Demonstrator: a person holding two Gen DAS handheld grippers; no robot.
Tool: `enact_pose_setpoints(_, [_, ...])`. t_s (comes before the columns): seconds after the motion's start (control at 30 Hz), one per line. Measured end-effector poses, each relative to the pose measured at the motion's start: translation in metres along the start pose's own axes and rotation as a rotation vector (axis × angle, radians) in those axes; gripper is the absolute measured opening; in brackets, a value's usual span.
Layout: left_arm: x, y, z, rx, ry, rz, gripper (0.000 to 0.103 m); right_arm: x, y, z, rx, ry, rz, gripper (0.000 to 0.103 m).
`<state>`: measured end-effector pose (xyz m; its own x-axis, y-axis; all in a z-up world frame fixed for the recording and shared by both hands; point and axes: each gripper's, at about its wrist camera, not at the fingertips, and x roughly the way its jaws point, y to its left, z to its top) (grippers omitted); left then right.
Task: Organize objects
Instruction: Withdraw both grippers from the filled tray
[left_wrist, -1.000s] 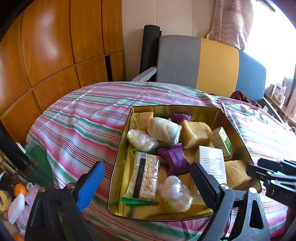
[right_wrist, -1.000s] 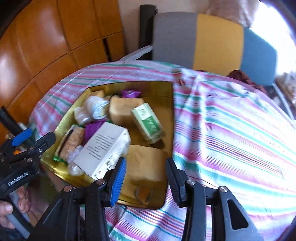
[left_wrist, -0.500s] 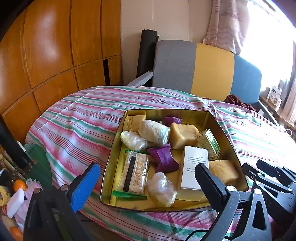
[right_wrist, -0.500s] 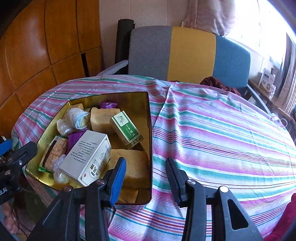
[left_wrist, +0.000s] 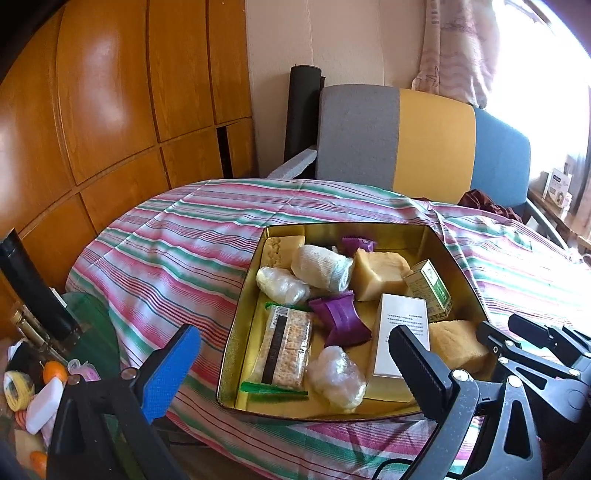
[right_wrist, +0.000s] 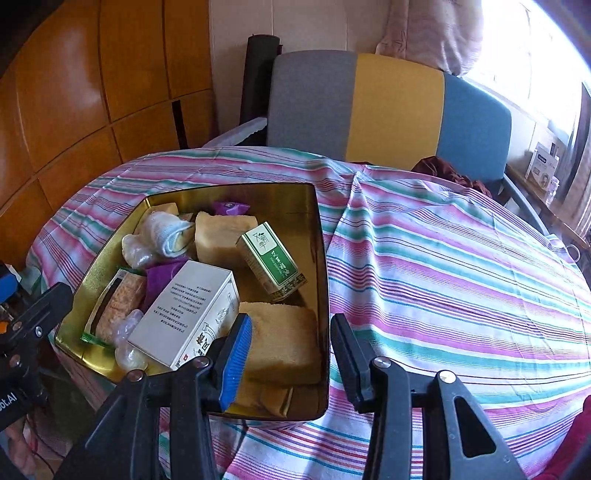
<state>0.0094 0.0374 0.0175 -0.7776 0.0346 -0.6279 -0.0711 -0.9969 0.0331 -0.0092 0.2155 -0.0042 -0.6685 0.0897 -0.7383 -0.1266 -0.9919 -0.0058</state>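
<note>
One round table (left_wrist: 177, 258) under a pink, green and white striped cloth fills most of both views, its far right side washed out by window glare and its near edge cut off behind the tools. A gold tin (left_wrist: 454, 254) is the landmark: it sits on the cloth toward the table's near left edge, and its near wall is partly hidden by gripper fingers in each view. Behind the tin stands a chair back (right_wrist: 395, 107) in grey, yellow and blue. Inside the tin, a white box (right_wrist: 184, 314) lies tilted at the near side, with a tan sponge-like block (right_wrist: 280, 339) beside it in the near right corner, and a green box (right_wrist: 271, 258) leans further back near the right wall. A second tan block (left_wrist: 380, 273), a white rolled cloth (left_wrist: 321, 266), a purple wrapper (left_wrist: 340, 321), a cracker pack (left_wrist: 286, 350) and two clear-wrapped lumps crowd the rest; their contents are hard to make out. The left gripper (left_wrist: 295, 365) hovers short of the tin's near left side, jaws spread wide with nothing between them. The right gripper (right_wrist: 291, 354) hangs at the tin's near right corner, jaws narrowly apart and empty, the sponge-like block and the tin's wall seen through the gap.
</note>
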Motion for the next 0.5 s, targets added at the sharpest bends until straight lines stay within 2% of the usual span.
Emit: enact_pose_setpoints(0.5, [0.0000,0.0054,0.0035,-0.010,-0.006,0.035,0.103,-0.0075,0.0077,0.0021,-0.025,-0.020,0.024,0.044])
